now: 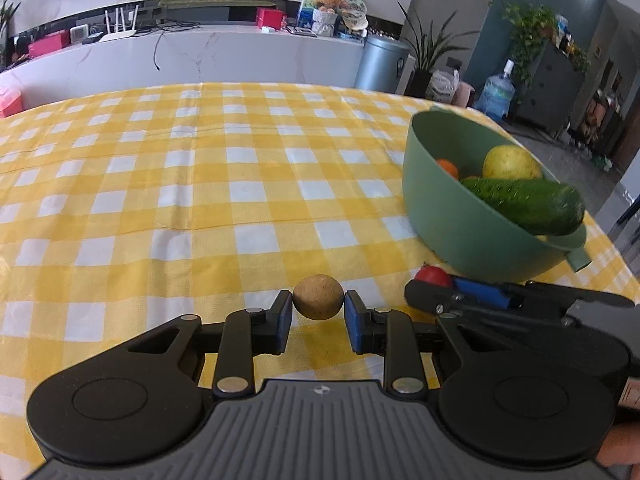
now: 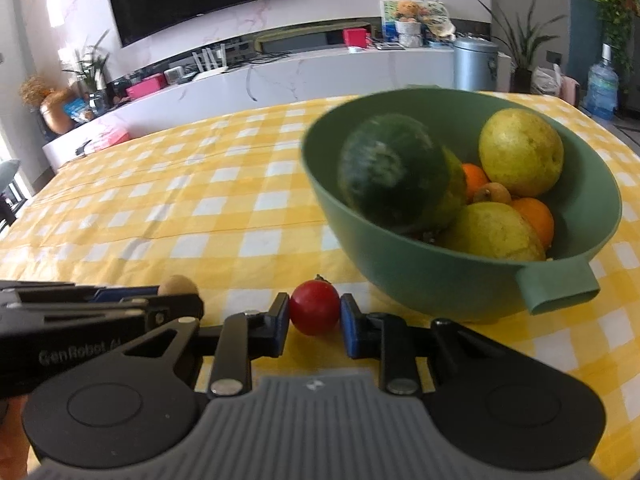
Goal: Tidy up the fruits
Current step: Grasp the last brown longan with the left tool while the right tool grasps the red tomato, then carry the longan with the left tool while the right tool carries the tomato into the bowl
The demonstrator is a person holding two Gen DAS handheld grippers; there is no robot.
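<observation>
My left gripper (image 1: 318, 306) is shut on a small round brown fruit (image 1: 318, 297), just above the yellow checked tablecloth (image 1: 200, 184). My right gripper (image 2: 314, 310) is shut on a small red fruit (image 2: 314, 306), also near the cloth; that fruit shows in the left wrist view (image 1: 432, 276). The brown fruit peeks out in the right wrist view (image 2: 178, 284). A green bowl (image 2: 420, 280) stands just beyond the right gripper; it holds a cucumber (image 2: 390, 174), two yellow pears (image 2: 520, 152) and oranges (image 2: 534, 210). The bowl also shows in the left wrist view (image 1: 440, 208).
The two grippers are side by side near the table's front edge. The bowl's handle (image 2: 556, 286) sticks out toward me. Beyond the table are a white counter (image 1: 200, 52), a metal bin (image 1: 380, 62), plants and a water bottle (image 1: 496, 92).
</observation>
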